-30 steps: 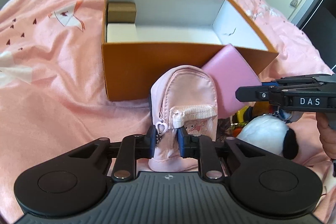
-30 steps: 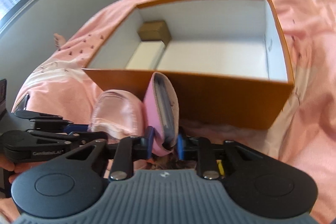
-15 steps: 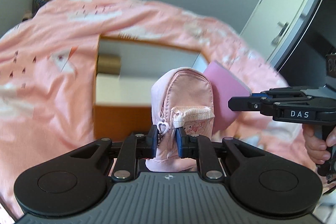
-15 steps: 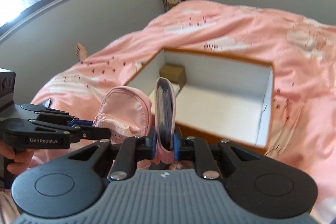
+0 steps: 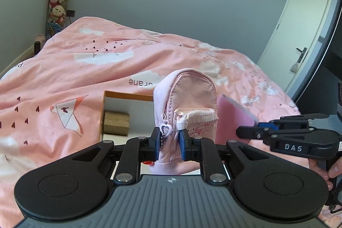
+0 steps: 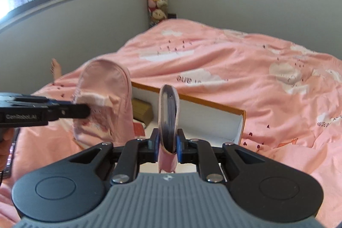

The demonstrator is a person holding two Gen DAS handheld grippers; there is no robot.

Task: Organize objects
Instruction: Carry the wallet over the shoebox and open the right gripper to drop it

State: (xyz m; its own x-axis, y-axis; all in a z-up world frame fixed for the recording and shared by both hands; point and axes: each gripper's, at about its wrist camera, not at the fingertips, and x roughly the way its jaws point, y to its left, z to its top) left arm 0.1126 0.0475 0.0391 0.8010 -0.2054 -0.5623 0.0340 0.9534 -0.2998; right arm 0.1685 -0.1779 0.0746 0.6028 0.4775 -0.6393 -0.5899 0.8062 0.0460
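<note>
Both tongs are loaded and raised above the bed. On my left, the left gripper (image 5: 169, 143) has its jaws closed narrowly on the lower front of a small pink backpack pouch (image 5: 186, 112), pinching it near the zip with the heart-shaped pull; the pouch stands upright in the grip, clear of the bedding. Just behind and below it in that view sits the orange cardboard box (image 5: 128, 96), open-topped with white inner walls, and a small brown carton (image 5: 116, 123) rests in its near-left corner. Moving right, the right gripper (image 6: 167, 143) is clamped on a pink wallet (image 6: 168, 119) held on edge, its dark inner layers facing my camera. From the right wrist view the box's far rim (image 6: 213, 104) runs behind the wallet, so both items hang near the box opening, close beside each other but not touching as far as I can tell. The pink duvet (image 6: 235, 61) spreads beyond.

I judge this to be the carry step: two items lifted, neither yet placed. Next I would tip both wrists down to bring the box floor into sight, lower the pouch into the free space beside the brown carton, let go, then set the wallet alongside it. The pouch is soft and may flop on release.
</note>
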